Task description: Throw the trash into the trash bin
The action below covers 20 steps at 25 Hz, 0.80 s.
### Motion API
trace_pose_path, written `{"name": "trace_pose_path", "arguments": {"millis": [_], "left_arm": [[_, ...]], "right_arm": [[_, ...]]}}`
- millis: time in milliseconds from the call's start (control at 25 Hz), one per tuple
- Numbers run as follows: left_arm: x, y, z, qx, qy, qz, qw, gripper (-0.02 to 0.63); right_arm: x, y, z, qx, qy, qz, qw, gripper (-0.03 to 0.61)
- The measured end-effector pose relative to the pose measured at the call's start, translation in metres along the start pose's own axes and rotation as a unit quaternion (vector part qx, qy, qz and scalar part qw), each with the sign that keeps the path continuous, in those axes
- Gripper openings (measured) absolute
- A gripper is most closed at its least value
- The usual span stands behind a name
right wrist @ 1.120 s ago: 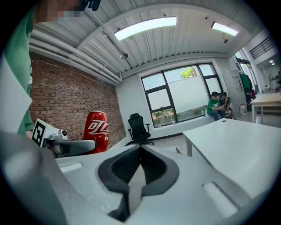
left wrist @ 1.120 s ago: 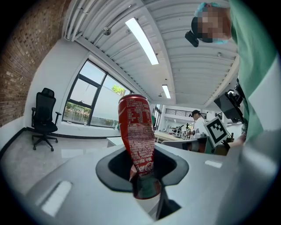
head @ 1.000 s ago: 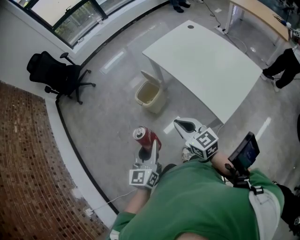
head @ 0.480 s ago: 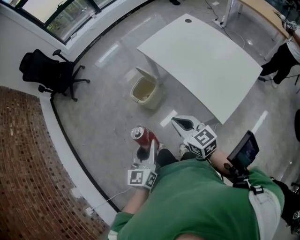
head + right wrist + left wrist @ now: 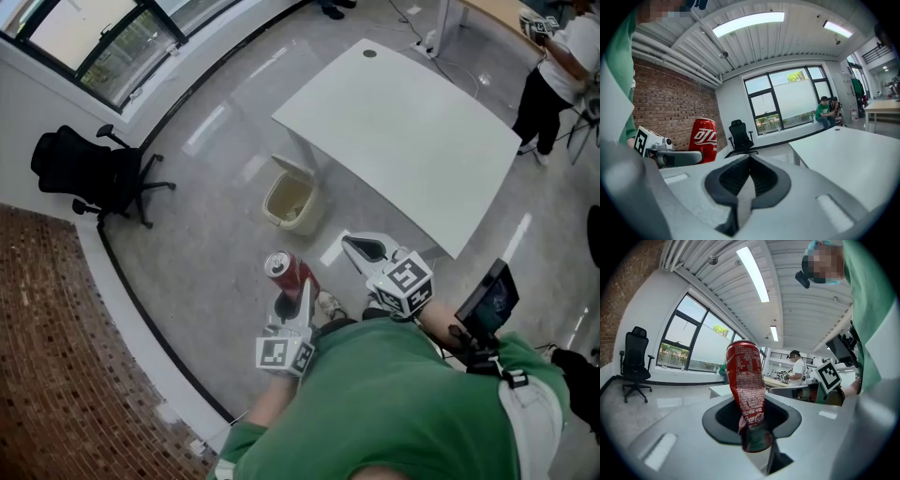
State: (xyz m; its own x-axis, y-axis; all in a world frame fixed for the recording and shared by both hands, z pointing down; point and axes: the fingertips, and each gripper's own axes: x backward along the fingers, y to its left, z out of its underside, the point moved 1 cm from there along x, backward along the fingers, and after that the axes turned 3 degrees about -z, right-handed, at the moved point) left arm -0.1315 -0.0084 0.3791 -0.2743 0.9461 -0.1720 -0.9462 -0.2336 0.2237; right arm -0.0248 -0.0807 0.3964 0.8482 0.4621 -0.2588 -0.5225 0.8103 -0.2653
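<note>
A crushed red soda can (image 5: 287,273) stands upright in my left gripper (image 5: 296,289), which is shut on its lower end. In the left gripper view the can (image 5: 746,385) rises from between the jaws (image 5: 757,439), dented in the middle. My right gripper (image 5: 362,249) hangs beside it to the right, jaws together and empty; in its own view the pads (image 5: 742,194) meet, and the can (image 5: 703,139) shows at the left. The beige trash bin (image 5: 292,200) stands lid-open on the floor ahead, beside the white table (image 5: 403,131).
A black office chair (image 5: 86,172) stands at the left by the windows and the brick wall. A person (image 5: 555,67) stands at the upper right by another desk. People sit by the window (image 5: 826,111) in the right gripper view. A grey floor lies between me and the bin.
Both grippers and the can have been carried forward across the floor; the bin and table now lie nearer. The grip on the can is unchanged. The person at upper right has shifted.
</note>
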Motion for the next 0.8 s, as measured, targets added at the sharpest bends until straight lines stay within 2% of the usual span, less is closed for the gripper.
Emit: {"name": "trace_pose_path", "arguments": {"millis": [440, 800], "left_arm": [[-0.028, 0.072, -0.020, 0.003, 0.000, 0.043, 0.9991, 0.109], [-0.055, 0.082, -0.026, 0.001, 0.018, 0.086, 0.9961, 0.109]], "right_arm": [[-0.071, 0.001, -0.022, 0.001, -0.005, 0.040, 0.999, 0.003], [-0.082, -0.014, -0.031, -0.012, -0.012, 0.079, 0.997, 0.003]]}}
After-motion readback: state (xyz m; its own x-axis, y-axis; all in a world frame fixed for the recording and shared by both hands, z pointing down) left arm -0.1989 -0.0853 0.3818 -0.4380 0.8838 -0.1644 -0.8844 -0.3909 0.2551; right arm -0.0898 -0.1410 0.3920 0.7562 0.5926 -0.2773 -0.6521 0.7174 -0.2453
